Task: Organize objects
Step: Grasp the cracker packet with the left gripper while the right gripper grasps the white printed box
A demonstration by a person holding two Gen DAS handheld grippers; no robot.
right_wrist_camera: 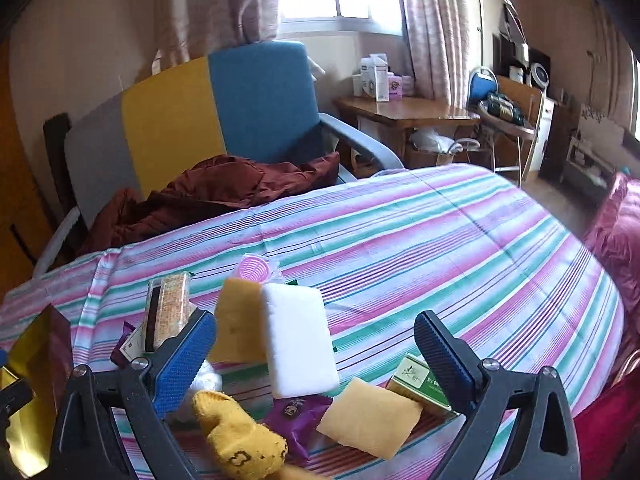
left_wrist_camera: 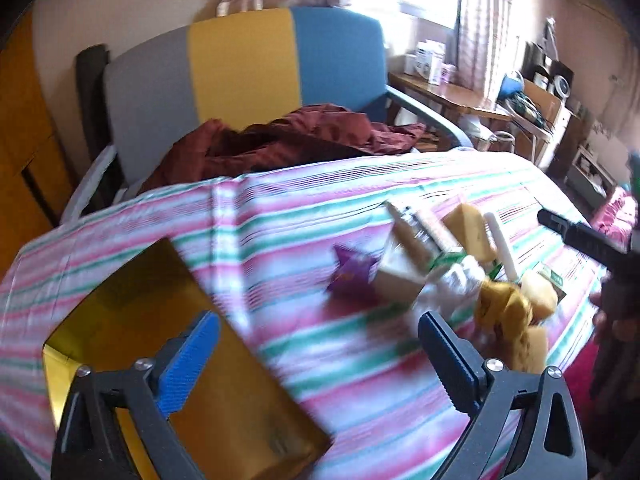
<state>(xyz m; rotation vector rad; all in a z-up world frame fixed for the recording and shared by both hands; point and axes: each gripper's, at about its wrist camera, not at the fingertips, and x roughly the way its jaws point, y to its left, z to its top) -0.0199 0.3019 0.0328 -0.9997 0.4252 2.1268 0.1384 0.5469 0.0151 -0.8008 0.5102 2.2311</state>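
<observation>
A heap of small items lies on the striped bedcover [right_wrist_camera: 440, 240]: a white block [right_wrist_camera: 300, 344], two yellow sponges [right_wrist_camera: 240, 320], a yellow sock [right_wrist_camera: 240, 440], a purple packet [right_wrist_camera: 296, 412], a green box [right_wrist_camera: 420, 384], a clear jar of grains [right_wrist_camera: 168, 312] and a pink roller [right_wrist_camera: 256, 268]. My right gripper [right_wrist_camera: 316, 344] hangs open above the heap, gripping nothing. In the left wrist view my left gripper [left_wrist_camera: 320, 344] is open and empty, between an open gold box [left_wrist_camera: 132, 304] on its left and the blurred heap [left_wrist_camera: 440, 264] on its right. The right gripper's black body [left_wrist_camera: 580, 236] shows at the right edge.
Behind the bed stands an armchair [right_wrist_camera: 192, 112] with a grey, yellow and blue back and a maroon jacket [right_wrist_camera: 224, 192] on its seat. A wooden table [right_wrist_camera: 404, 112] with boxes is by the window. A pink cushion [right_wrist_camera: 616, 232] lies at the bed's right edge.
</observation>
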